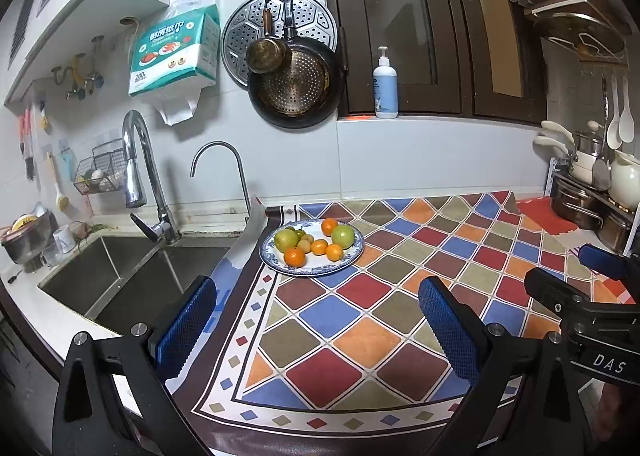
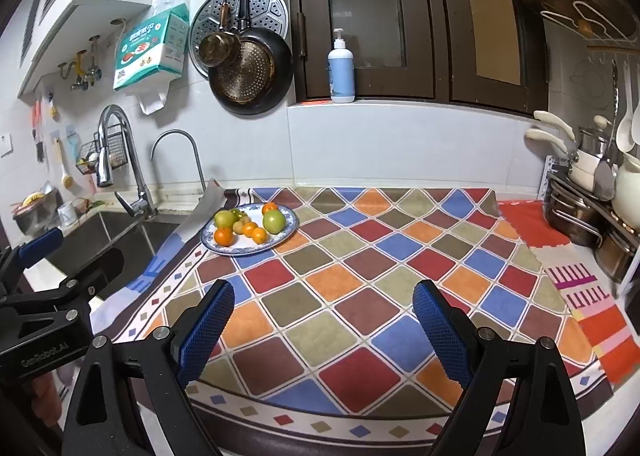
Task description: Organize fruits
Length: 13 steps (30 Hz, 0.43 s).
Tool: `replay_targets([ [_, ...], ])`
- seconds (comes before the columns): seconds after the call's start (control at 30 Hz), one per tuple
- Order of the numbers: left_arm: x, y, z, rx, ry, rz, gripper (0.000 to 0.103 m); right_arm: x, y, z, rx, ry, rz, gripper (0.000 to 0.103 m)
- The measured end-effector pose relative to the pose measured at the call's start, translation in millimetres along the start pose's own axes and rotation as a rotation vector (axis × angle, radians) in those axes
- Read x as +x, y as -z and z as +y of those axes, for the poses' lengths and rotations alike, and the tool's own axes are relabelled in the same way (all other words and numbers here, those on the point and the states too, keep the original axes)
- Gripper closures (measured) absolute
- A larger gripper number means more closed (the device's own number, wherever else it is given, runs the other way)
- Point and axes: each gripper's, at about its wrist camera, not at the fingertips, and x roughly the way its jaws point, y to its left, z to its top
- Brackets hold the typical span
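- Here, a blue-and-white patterned round plate (image 1: 356, 252) sits on the far left part of a counter mat printed with red, blue, orange and olive diamonds (image 1: 360, 320), close to the mat's sink-side edge.
- On the plate lie two larger green round fruits (image 1: 343, 236), one at the left and one at the right, with four small orange citrus fruits (image 1: 294, 256) and a few small yellowish fruits (image 1: 304, 246) clustered between and around them.
- The left gripper (image 1: 316, 320), black-framed with blue textured pads, has its fingers spread wide with nothing between them; it hangs above the mat, nearer the viewer than the plate and apart from it.
- The right gripper (image 2: 324, 324), of the same build, likewise stands wide apart and empty over the mat's middle, with the plate well ahead and to its left.
- Each gripper shows at the edge of the other's view, so the two are side by side.
- Left of the mat is a stainless steel double sink (image 1: 120, 280) with a chrome tap (image 1: 140, 171) and a thin curved spout (image 1: 224, 163).
- On the tiled wall hang a dark frying pan with a perforated insert (image 1: 298, 87) and a pack of kitchen paper towels (image 1: 174, 51); a white-and-blue pump bottle (image 1: 386, 85) stands on the ledge below the brown window frame.
- Stacked steel pots (image 2: 572, 211) crowd the far right.
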Motion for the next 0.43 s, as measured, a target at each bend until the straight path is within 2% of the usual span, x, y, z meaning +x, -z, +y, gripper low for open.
replay_targets([
  [0.43, -3.5, 0.1, -2.8, -0.002, 0.002, -0.001, 0.000, -8.1, 1.7, -5.4, -0.004, -0.002, -0.012, 0.012],
])
